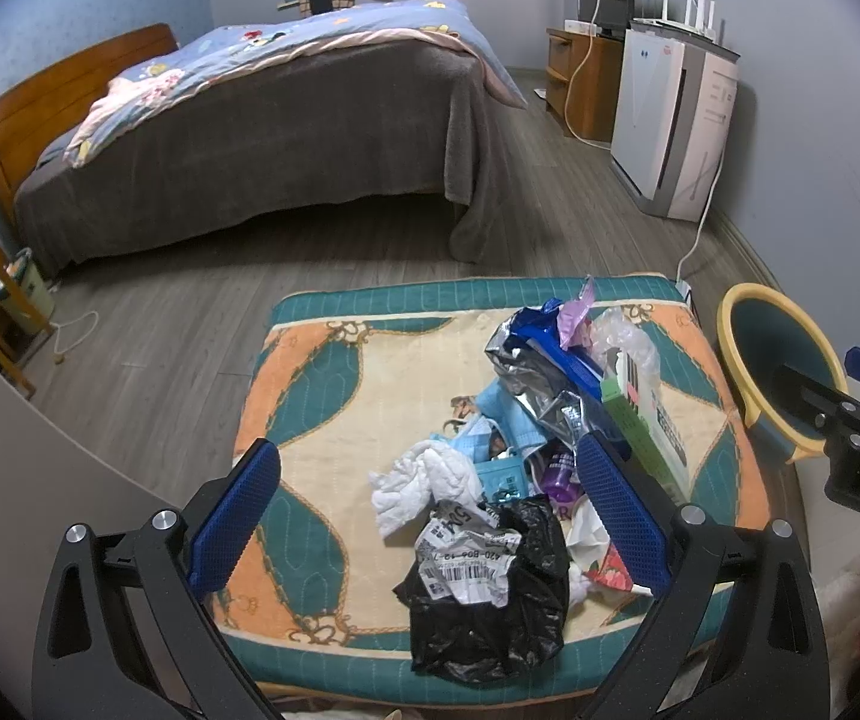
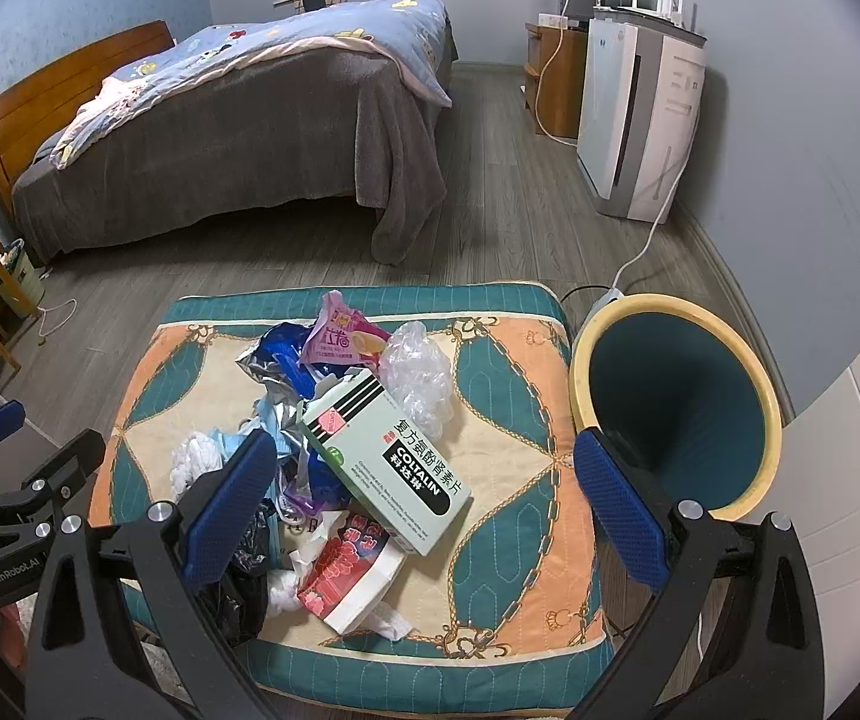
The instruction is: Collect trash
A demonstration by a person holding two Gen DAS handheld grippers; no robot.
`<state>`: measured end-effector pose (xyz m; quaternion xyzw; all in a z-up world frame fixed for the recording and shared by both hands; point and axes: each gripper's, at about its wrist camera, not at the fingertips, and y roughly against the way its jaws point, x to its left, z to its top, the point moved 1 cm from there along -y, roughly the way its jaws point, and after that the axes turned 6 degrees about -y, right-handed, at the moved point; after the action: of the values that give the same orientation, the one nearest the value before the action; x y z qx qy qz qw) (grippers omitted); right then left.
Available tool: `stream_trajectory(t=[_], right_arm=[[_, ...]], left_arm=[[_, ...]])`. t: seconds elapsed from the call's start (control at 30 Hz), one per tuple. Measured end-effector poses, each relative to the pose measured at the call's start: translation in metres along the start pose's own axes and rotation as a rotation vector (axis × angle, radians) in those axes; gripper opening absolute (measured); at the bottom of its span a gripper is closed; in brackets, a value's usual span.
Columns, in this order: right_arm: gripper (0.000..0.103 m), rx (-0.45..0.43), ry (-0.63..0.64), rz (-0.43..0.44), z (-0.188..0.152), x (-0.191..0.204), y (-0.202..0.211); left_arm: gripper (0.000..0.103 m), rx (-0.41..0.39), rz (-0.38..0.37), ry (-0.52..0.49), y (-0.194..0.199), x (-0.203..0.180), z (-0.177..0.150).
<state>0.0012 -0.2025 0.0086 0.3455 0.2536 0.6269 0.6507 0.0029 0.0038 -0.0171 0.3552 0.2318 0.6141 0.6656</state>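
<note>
A bedroom with a grey wood floor; in the foreground a quilted cushion in teal, orange and cream carries a heap of trash.

Nearest, the left gripper hangs over the cushion's front edge with its blue-padded fingers spread wide and nothing between them. Below it lies a crumpled black plastic bag with a torn shipping label on top. Just behind are a wad of white tissue and a blue face mask.

The right gripper is likewise spread wide and empty, above the right half of the cushion. Under it sit a red and white carton and, partly resting on it, a pale green medicine box printed COLTALIN. Further back in the heap are crumpled silver foil, a blue wrapper, a clear plastic bag and a pink snack packet.

Just beside the cushion's right edge stands a teal bin with a yellow rim, touching or nearly touching it.

Beyond, well apart, is a bed with a grey blanket, a blue quilt and a wooden headboard. Against the right wall stands a white appliance, with a wooden cabinet behind it.
</note>
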Motion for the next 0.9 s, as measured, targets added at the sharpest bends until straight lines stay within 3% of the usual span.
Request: stream_trajectory(t=[0.9], right_arm=[[0.097, 0.006, -0.001, 0.001, -0.0014, -0.0003, -0.0018]], left_arm=[[0.098, 0.008, 0.001, -0.002, -0.0073, -0.0024, -0.003]])
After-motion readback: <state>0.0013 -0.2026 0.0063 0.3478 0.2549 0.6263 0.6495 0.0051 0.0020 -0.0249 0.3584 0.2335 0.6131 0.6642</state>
